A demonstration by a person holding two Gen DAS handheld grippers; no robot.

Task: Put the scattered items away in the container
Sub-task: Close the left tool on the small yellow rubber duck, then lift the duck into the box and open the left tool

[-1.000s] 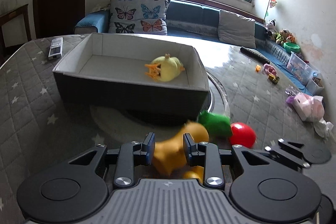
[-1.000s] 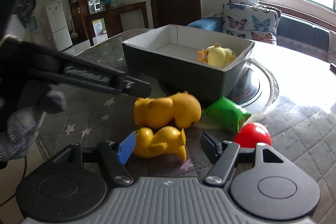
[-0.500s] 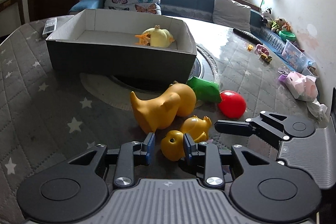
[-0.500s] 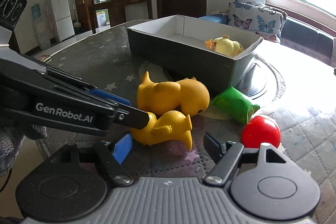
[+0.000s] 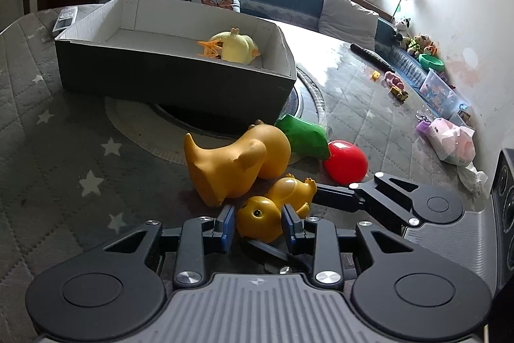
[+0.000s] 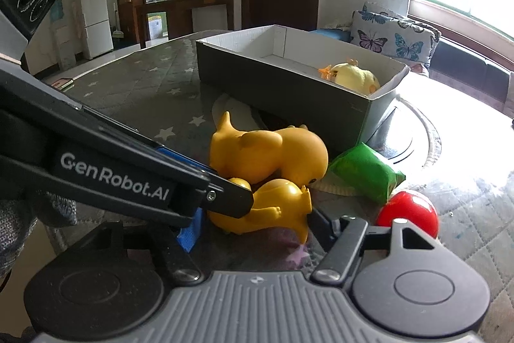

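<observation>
The left gripper [image 5: 257,222] has its jaws flanking the small duck's [image 5: 258,217] head, seemingly touching, grip unconfirmed; the right gripper [image 6: 253,230] stands open around its body. Step: picking it up. Next: squeeze, lift, carry to the box [image 5: 173,79] at eleven o'clock

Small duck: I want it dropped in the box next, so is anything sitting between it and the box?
Yes. The big duck lies on its side right behind the small duck, between it and the box. The left claw brackets the small duck's head, so it would have to go up over the big duck.
</observation>
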